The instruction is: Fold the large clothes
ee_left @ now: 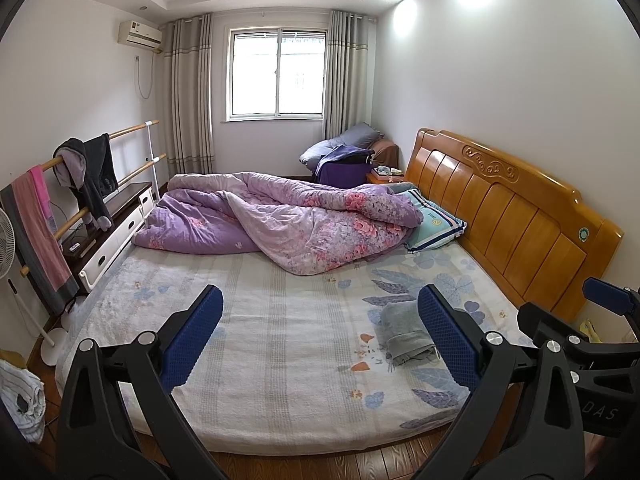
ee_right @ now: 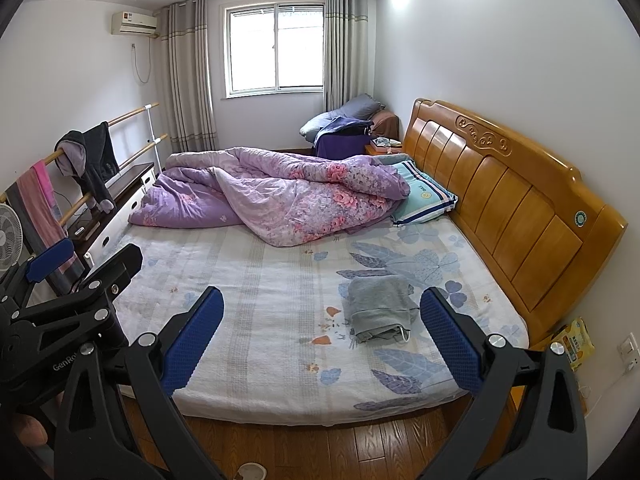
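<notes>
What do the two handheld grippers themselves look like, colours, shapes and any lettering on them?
Both are black frames with triangular cut-outs and silver round bolts at the pivots. Each finger carries a long blue pad with a fine dimpled texture, as on the left gripper and the right gripper. White lettering shows on the bodies: "GenRo", cut off, on the left, "DAS" on the right. No cables or sleeves show.

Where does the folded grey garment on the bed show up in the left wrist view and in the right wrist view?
Left wrist view: the folded grey fabric garment lies lower right of centre, partly behind the claw's right finger.
Right wrist view: lower right of centre, fully visible between the claw fingers.
Shared landmark: the orange wooden headboard, to the garment's right in both.
</notes>
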Motion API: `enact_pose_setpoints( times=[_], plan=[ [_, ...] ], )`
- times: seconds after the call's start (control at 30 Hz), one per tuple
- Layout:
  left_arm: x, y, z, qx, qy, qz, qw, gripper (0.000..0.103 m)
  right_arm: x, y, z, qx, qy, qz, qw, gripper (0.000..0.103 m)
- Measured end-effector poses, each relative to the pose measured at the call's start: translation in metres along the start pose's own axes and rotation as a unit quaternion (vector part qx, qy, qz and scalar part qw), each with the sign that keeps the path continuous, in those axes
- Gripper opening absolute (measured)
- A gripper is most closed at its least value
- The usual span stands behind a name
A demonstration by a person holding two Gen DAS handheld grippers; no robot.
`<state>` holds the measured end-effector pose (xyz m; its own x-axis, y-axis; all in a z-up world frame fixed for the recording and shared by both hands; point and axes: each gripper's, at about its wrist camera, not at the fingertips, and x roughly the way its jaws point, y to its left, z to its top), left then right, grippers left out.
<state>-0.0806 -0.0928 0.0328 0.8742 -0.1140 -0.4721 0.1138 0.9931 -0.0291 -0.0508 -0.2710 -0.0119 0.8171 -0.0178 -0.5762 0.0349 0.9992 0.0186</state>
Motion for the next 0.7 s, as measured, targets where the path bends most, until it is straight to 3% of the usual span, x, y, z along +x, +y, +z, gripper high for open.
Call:
enact_pose_setpoints(
  times=[0.5, 0.7],
  plan=[
    [0.013, -0.004, -0.004, -0.006, 0.008, 0.0, 1.0, 0.098, 0.013, 0.01, -0.001, -0.002, 0.008, 0.003, 1.0, 0.095],
    [0.035, 0.013, -0.015, -0.016, 0.042, 0.013, 0.9989, 0.098, 0.037, 0.026, -0.004, 0.0, 0.03, 0.018, 0.999, 0.095]
  ],
)
